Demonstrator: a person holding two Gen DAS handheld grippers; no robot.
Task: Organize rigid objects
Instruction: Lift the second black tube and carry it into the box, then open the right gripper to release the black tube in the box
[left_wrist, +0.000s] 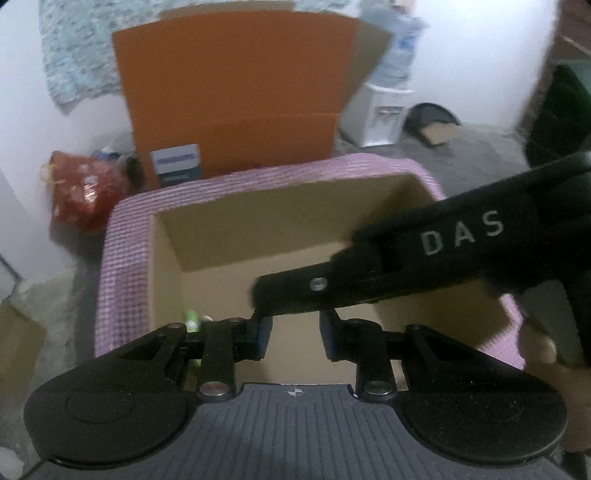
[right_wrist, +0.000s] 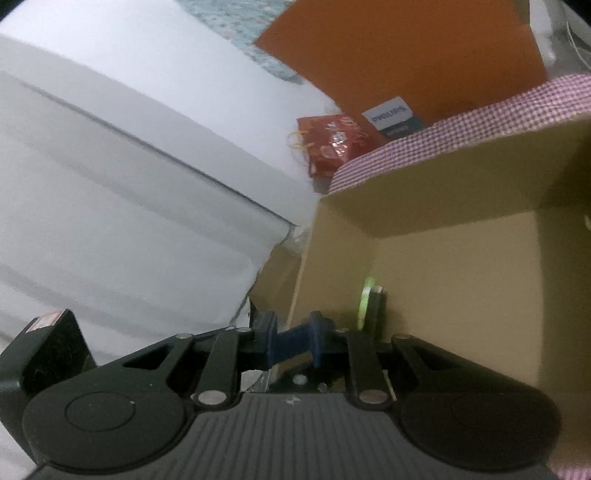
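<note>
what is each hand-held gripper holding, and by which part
Left hand-held gripper: nothing; the box shows through its gap. Right hand-held gripper: something dark blue spans its fingers; too blurred to identify.

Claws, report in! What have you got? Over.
Left claw shut, empty. Right claw shut on blue piece, over the cardboard box. Nothing in the way.

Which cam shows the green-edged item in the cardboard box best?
Right wrist: the green-edged item stands unobstructed against the cardboard box wall. Left wrist shows only a green sliver behind the left gripper linkage.
</note>
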